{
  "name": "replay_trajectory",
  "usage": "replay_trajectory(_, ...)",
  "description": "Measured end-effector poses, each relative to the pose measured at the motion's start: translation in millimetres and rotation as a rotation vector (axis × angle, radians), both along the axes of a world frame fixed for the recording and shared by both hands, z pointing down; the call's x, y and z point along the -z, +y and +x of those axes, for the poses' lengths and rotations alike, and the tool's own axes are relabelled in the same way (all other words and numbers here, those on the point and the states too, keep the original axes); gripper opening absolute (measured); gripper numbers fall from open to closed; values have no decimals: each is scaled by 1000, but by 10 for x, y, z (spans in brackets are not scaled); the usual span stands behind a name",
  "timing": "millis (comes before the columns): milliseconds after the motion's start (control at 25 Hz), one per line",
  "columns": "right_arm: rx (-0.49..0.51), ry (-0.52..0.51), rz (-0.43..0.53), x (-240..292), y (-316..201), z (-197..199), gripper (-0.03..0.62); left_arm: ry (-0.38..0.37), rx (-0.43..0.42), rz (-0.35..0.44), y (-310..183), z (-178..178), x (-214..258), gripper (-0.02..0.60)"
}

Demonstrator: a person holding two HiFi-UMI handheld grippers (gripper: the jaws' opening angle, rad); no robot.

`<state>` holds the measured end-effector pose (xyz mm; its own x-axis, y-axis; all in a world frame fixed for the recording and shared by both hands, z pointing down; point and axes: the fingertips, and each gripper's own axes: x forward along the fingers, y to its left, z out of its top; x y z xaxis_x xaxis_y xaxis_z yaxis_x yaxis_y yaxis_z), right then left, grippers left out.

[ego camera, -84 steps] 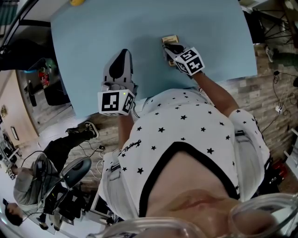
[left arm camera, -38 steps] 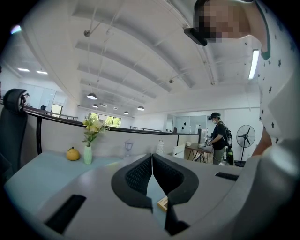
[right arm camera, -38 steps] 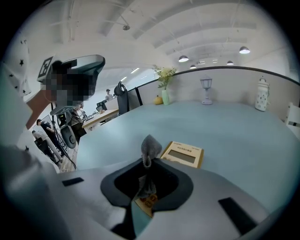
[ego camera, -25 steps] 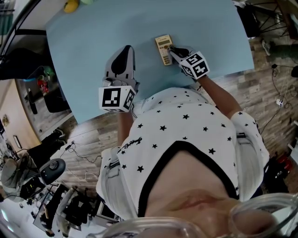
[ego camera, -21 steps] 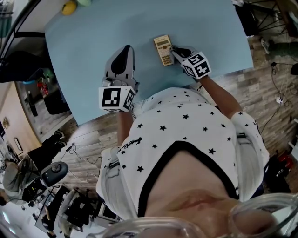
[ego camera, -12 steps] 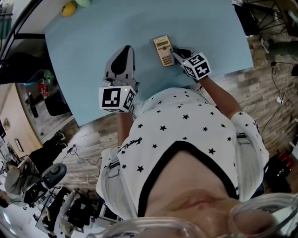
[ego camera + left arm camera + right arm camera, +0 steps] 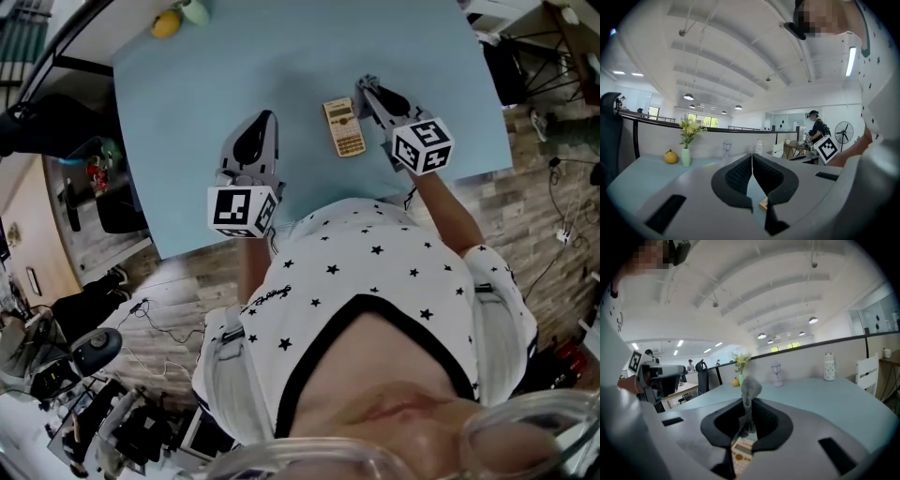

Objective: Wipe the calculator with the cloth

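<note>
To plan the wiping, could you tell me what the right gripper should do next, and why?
Probably ease the right gripper left and down so the cloth meets the calculator: its jaws pinch the cloth, but it sits beside the calculator, to its right.

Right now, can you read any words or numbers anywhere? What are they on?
Calculator: key and screen print too small to read.
Shirt: a cursive word, too blurred to read.
Left cube, right cube: square patterns only, no letters.
So nothing can be quoted.
</note>
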<state>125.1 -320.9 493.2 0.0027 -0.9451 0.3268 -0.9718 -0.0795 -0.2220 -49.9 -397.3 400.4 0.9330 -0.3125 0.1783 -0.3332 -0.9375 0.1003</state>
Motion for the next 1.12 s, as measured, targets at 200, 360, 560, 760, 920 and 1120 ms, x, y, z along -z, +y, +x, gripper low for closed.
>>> replay_trajectory(200, 18, 40, 143, 524, -164, -28, 44, -5, 20, 7, -35, -19, -5, 31)
replay_trajectory(360, 73, 41, 177, 630, -210, -161, 40, -18, 26, 1, -29, 9, -48, 31)
replay_trajectory(560, 101, 17, 187, 639, -245, -216, 38, -24, 16, 4, -4, 70, -30, 31)
replay_trajectory(760, 103, -1, 207, 684, -272, -229, 38, -25, 33, 14, -34, 37, 1, 30)
replay_trajectory(920, 103, -18, 218, 706, -275, -222, 38, -29, 43, 13, -19, 18, -1, 31)
replay_trajectory(1120, 118, -34, 222, 700, -285, -244, 38, -33, 50, 5, -10, 12, -33, 31)
